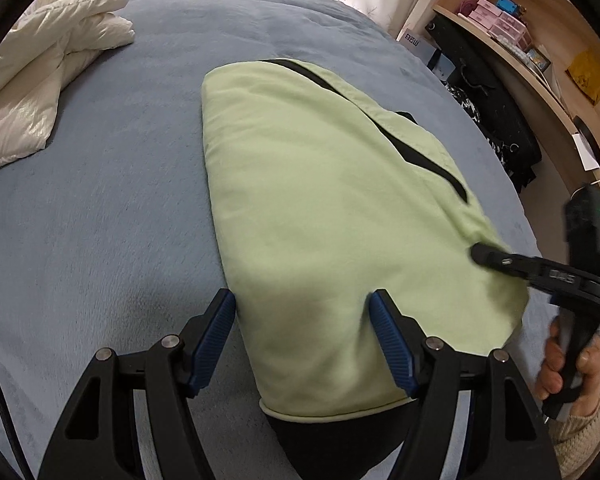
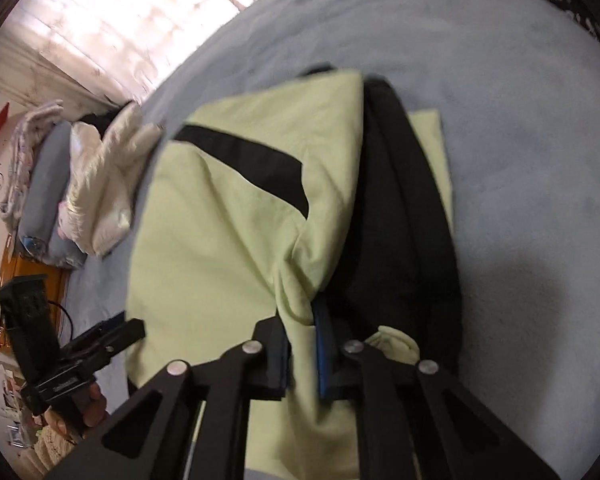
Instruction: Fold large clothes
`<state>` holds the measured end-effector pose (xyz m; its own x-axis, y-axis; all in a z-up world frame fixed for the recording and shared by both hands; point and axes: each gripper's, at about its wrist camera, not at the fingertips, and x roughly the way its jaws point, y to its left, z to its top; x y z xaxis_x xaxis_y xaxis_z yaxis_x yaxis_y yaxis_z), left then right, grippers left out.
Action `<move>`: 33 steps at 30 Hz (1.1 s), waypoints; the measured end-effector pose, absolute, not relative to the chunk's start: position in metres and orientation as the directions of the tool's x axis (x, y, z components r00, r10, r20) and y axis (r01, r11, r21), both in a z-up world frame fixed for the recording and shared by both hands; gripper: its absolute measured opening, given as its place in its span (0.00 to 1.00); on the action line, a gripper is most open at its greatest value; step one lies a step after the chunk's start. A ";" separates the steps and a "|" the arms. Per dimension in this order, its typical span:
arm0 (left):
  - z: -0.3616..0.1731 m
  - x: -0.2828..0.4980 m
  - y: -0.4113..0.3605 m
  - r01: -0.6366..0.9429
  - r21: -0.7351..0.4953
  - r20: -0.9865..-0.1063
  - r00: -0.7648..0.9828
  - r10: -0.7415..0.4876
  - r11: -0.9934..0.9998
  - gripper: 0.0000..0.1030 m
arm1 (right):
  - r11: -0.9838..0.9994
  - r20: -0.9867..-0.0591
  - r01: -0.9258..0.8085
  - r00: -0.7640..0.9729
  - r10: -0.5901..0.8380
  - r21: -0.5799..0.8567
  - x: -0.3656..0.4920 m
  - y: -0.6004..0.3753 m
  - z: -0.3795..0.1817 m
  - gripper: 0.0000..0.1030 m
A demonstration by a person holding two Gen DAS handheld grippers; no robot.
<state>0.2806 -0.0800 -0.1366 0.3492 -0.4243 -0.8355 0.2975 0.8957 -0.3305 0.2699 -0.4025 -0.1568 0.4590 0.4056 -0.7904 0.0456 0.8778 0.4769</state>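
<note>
**Fold step: green panel carried over**

Garment lies mid-bed, approx 1 o'clock of left gripper. Left gripper spread wide, nothing held. Right gripper pinched on garment edge; fabric best kept taut, laid flush w/ far edge.

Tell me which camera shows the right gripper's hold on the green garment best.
The right wrist view. There the right gripper has its fingers shut on a bunched fold of the green garment, seen close up. The left wrist view shows that gripper only from the side, its tip touching the garment's edge, blurred, the pinch itself not visible.
</note>
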 end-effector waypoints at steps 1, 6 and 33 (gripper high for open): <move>-0.134 0.279 -0.081 0.301 -0.327 -0.836 0.351 -0.423 0.896 0.67 | 0.886 -0.784 0.037 0.484 0.389 0.462 0.263 -0.401 -0.147 0.06; -0.125 0.264 -0.086 0.341 -0.297 -0.829 0.370 -0.418 0.892 0.67 | 0.925 -0.763 0.024 0.574 0.298 0.380 0.224 -0.401 -0.106 0.03; -0.142 0.318 -0.072 0.245 -0.424 -0.793 0.365 -0.488 0.872 0.76 | 0.824 -0.775 0.222 0.527 0.350 0.522 0.343 -0.448 -0.167 0.55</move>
